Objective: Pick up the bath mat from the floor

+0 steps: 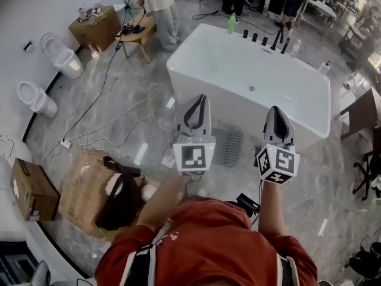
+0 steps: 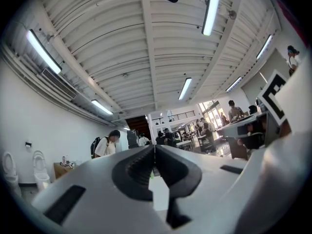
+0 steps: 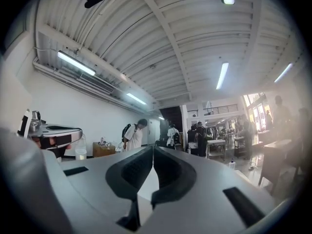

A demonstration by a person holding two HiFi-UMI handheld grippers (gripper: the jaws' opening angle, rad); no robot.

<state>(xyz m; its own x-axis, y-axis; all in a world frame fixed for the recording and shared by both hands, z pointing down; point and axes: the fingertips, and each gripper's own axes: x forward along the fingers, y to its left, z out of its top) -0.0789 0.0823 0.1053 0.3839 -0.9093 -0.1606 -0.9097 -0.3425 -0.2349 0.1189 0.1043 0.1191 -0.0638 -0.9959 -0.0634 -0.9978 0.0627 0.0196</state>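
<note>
The bath mat (image 1: 231,148) is a small grey perforated rectangle lying flat on the marble floor against the near side of the white bathtub (image 1: 256,82). In the head view it shows between my two grippers, well below them. My left gripper (image 1: 200,98) is held up in the air, shut, with nothing between its jaws. My right gripper (image 1: 275,108) is raised beside it, also shut and empty. Both gripper views look level across the room and up at the ceiling; the left gripper (image 2: 155,147) and right gripper (image 3: 153,149) have their jaws pressed together. The mat is not in either gripper view.
Two toilets (image 1: 62,55) stand at the left wall. Cardboard boxes (image 1: 83,189) and a black bag (image 1: 119,201) sit by my left side. Cables (image 1: 113,130) trail over the floor. A person (image 1: 158,5) stands by a small wooden table (image 1: 137,37) at the back.
</note>
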